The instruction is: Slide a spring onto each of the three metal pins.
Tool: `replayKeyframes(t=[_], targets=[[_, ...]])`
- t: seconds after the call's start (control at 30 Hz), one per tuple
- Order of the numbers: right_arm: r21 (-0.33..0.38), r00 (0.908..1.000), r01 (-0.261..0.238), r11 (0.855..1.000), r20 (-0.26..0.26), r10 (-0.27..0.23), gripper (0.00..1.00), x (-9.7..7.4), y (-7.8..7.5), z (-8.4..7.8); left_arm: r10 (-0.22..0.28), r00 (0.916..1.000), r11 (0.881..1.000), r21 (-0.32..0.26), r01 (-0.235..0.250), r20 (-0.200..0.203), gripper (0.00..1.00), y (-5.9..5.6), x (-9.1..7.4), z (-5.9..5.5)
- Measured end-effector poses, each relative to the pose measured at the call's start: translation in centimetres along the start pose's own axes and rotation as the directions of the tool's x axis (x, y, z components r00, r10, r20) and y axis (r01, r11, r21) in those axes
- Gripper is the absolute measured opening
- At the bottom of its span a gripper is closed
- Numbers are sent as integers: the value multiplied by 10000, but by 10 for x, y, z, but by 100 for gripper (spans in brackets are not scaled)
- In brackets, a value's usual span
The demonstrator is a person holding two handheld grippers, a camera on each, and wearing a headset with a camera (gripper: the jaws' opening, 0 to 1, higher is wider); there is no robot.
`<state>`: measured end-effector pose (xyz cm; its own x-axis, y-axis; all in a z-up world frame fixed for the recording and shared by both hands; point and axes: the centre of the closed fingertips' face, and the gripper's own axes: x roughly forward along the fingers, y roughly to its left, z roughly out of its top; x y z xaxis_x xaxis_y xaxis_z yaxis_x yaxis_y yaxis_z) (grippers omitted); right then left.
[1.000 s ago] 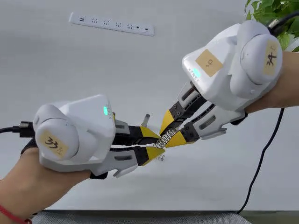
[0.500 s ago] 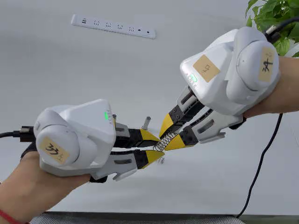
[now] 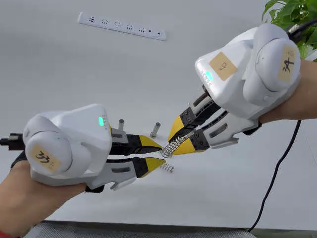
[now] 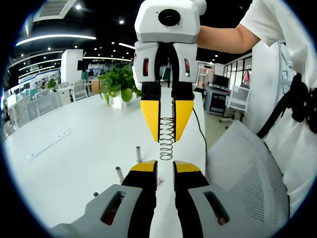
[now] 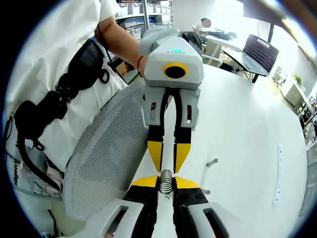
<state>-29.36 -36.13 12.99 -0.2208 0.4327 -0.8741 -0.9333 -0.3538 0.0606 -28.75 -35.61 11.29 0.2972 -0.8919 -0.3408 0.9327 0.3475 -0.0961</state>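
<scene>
Head view: over the white table (image 3: 74,79), the left gripper (image 3: 162,154) has backed off from the right gripper (image 3: 174,146), jaws a little apart and holding nothing. The right one stays clamped on the spring (image 3: 167,150), held in the air. Beyond stand a bare pin (image 3: 155,130) and a second pin (image 3: 121,125); a loose spring (image 3: 167,168) lies below. Handover looks done, threading comes next.

Bright wire-metal spring (image 3: 171,147), dull metal pins (image 3: 155,130), smooth matt white table (image 3: 74,74), yellow fingers (image 3: 148,143) probably plastic.
</scene>
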Motion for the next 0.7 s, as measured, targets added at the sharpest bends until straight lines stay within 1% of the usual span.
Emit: replayKeyframes(t=[0.07,0.23,0.37,0.43,0.53,0.6,0.7], targets=[[66,9999,112,9999,1,-112,7,0,-3,0,230,9997,9997,-109,-229,46,11,5,-5,-2],[121,9987,498,9987,-91,-497,7,1,-15,2,824,9966,9963,-261,-824,-8,19,19,-20,-13],[131,9966,818,9966,-126,-816,7,1,-27,6,1286,9917,9911,-357,-1286,-17,25,30,-35,-20],[156,9952,970,9952,-118,-969,7,2,-33,8,1505,9885,9878,-385,-1508,-111,29,35,-41,-25],[273,9931,1161,9929,-199,-1156,7,4,-44,10,1768,9841,9836,-337,-1773,-155,33,42,-50,-31],[318,9896,1392,9898,-400,-1379,7,5,-53,10,1899,9817,9811,-359,-1904,-169,36,46,-56,-35],[435,9880,1500,9877,-432,-1481,7,9,-64,14,2075,9781,9773,-408,-2080,-157,41,50,-63,-38]])
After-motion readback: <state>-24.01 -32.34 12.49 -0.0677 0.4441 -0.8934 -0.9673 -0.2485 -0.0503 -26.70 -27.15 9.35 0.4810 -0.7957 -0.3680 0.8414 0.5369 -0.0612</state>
